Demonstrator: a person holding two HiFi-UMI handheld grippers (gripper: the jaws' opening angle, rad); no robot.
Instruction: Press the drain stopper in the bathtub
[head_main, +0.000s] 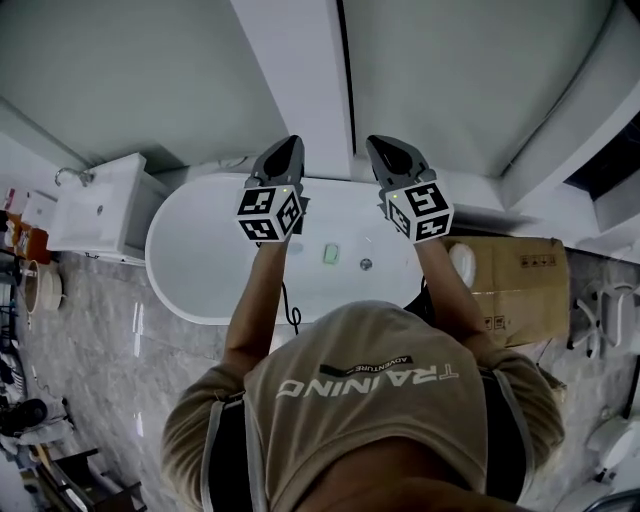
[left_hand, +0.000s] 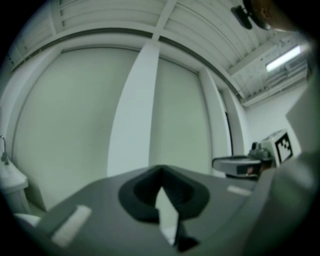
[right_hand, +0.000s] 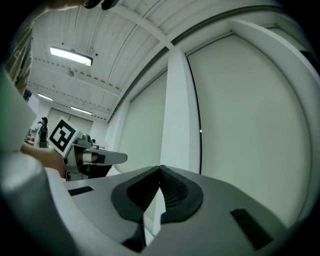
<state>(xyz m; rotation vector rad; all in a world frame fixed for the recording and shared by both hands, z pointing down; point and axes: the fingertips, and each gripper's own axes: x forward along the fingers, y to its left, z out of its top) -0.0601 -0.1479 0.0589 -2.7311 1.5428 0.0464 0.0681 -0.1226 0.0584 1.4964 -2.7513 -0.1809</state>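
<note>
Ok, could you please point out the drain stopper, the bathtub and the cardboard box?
drain stopper (head_main: 366, 264): head view, its round top.
bathtub (head_main: 195, 250): head view, bare inside, left end.
cardboard box (head_main: 525, 270): head view, its top face.

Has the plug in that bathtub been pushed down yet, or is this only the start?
Only the start, it seems. Nothing looks done: the drain stopper lies in the bathtub with nothing touching it. In hand: the left claw and right claw are both shut and empty, held up facing the wall. Left to do: lowering a claw into the tub and pressing the stopper.
</note>
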